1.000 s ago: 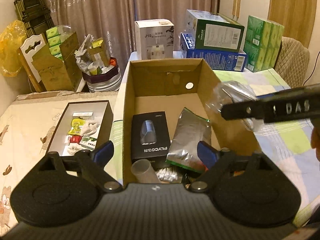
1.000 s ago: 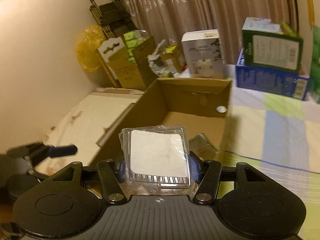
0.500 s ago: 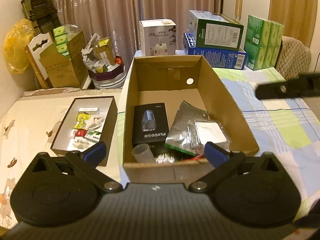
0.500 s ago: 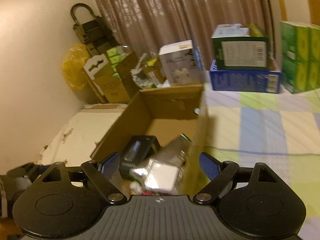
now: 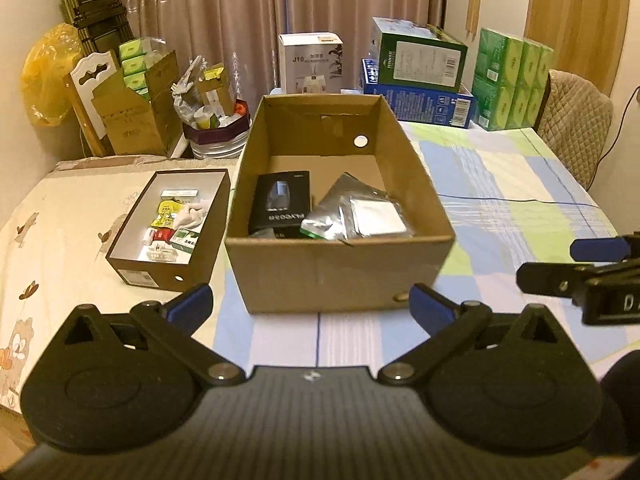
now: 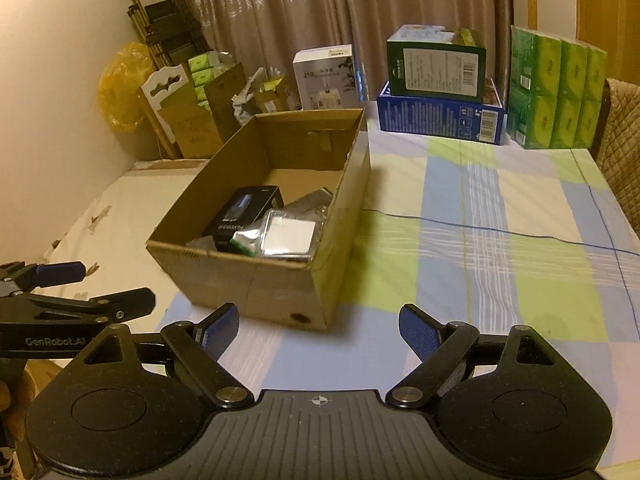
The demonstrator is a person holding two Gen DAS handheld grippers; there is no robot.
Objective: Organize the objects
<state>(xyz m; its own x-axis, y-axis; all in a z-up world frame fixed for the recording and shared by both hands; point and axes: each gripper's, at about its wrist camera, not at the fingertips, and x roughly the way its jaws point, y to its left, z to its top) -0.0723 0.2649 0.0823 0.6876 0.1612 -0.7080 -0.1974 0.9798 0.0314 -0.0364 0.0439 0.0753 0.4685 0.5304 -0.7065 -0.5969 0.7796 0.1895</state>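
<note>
Near edge of cardboard box (image 5: 340, 268) just beyond left hand-held gripper (image 5: 310, 306), fingers spread to the fullest, nothing between them. Right hand-held gripper (image 6: 318, 330) likewise released and empty, jaws wide, set back from the box's near right corner over bare checked tablecloth (image 6: 480, 240). Broad open stretch of cloth to the right of the box, reaching to the stacked blue box (image 6: 440, 114) and green packs (image 6: 560, 92) at the far edge.

Clear plastic case (image 5: 376, 218) lying inside the box, on the silver foil pouch (image 5: 340, 208) and beside the black carton (image 5: 282, 206); a second before, clamped in the right hand-held gripper above the box rim. Both hand-held grippers now farther back from the box than a second before, whole front wall in view.

To the left, small dark-sided tray box (image 5: 168, 224) of assorted packets, just beside the cardboard box, on a cream printed cloth (image 5: 60, 220). Beyond: curtains (image 5: 260, 20), white carton (image 5: 310, 62), folded trolley (image 5: 96, 4), yellow bag (image 5: 46, 76). Warm, dim lighting.
</note>
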